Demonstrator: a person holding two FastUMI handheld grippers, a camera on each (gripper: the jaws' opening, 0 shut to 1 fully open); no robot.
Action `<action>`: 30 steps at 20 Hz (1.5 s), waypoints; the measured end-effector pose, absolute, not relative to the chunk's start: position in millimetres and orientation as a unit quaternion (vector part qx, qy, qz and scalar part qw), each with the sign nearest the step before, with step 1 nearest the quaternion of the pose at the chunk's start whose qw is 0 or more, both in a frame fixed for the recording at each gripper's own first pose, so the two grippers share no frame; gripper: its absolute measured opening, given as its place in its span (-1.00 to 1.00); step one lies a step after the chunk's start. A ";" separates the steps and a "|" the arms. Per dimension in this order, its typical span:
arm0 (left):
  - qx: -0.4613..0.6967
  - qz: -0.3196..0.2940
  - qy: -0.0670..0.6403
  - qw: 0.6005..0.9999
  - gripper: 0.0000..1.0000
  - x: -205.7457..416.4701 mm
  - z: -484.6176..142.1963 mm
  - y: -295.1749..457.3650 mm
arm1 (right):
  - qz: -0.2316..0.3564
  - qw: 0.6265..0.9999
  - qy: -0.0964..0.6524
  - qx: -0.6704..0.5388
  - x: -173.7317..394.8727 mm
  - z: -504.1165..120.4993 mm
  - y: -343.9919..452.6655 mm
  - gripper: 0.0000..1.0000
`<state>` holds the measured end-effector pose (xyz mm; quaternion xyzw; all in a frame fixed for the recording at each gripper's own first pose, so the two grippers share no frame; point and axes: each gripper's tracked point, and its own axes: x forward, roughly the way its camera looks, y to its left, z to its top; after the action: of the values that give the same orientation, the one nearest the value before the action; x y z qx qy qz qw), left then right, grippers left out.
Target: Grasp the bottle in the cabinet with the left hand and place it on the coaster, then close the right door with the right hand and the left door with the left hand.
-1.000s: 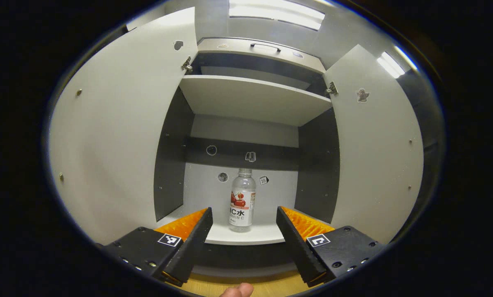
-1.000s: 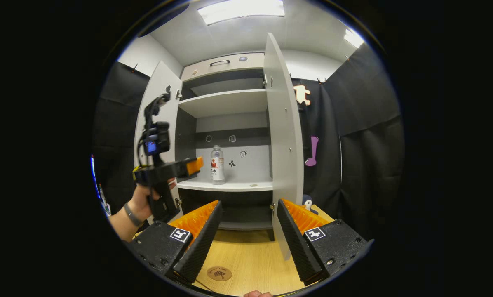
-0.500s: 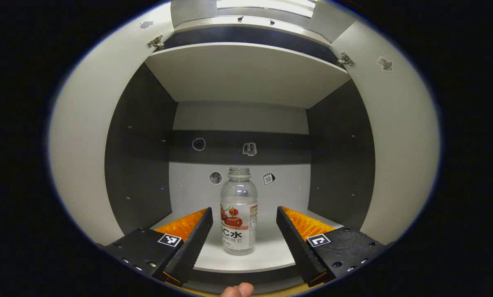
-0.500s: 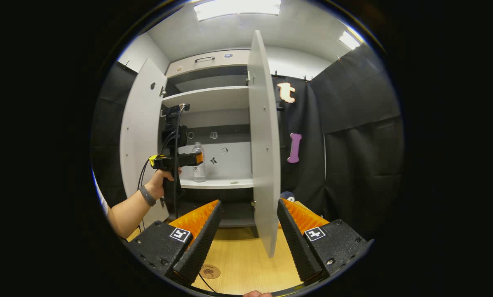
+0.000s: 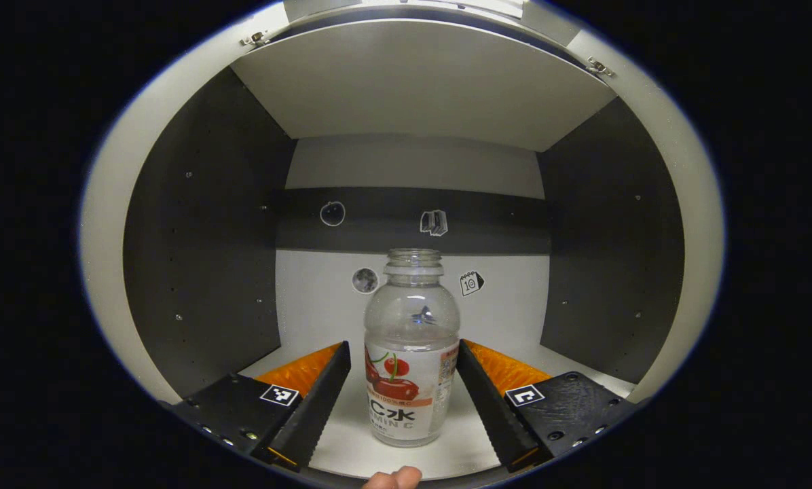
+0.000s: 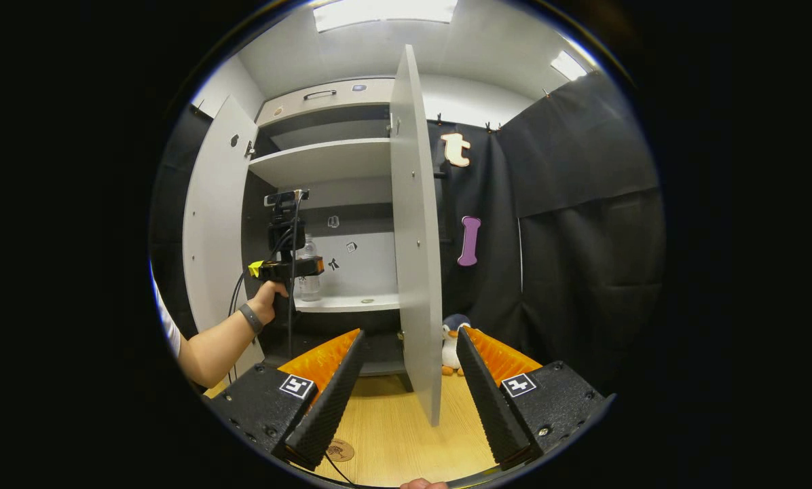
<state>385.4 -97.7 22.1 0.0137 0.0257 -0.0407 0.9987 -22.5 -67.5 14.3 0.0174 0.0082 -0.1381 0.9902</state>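
A clear bottle (image 5: pixel 411 353) with a cherry label stands upright and uncapped on the cabinet's lower shelf (image 5: pixel 352 445). My left gripper (image 5: pixel 402 377) is open, one finger on each side of the bottle's lower half, the right finger very near the label. In the right gripper view the left gripper (image 6: pixel 290 267) reaches into the cabinet at the bottle (image 6: pixel 308 280), held by a person's hand. My right gripper (image 6: pixel 409 370) is open and holds nothing, low over the wooden floor. The open right door (image 6: pixel 416 231) stands edge-on ahead of it. A round coaster (image 6: pixel 340 449) lies on the floor.
The left door (image 6: pixel 209 217) stands wide open. An upper shelf (image 5: pixel 419 88) hangs above the bottle, and dark side walls (image 5: pixel 202 231) close in on both sides. A toy penguin (image 6: pixel 452 339) sits on the floor behind the right door.
My left gripper has moved forward into the cabinet until the bottle stands between its fingers. The right gripper view has swung right, bringing the right door's edge to the centre.
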 end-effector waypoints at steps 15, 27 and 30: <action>0.019 -0.050 0.014 0.998 0.52 371.5 35.7 -98.4 | -0.124 0.992 0.015 0.021 -20.7 9.6 -59.7 0.65; 0.032 -0.119 -0.020 0.992 0.51 266.5 74.0 -107.6 | -0.059 0.998 -0.016 -0.007 -12.4 26.4 -31.5 0.65; 0.021 -0.137 -0.028 0.990 0.51 234.3 79.5 -112.5 | -0.058 0.998 -0.020 -0.012 -12.9 28.5 -33.6 0.65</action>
<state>234.3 -112.5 79.5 0.0214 -0.0282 -0.1374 0.9899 -12.9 -33.6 28.5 -0.0123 -0.0204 -0.0582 0.9980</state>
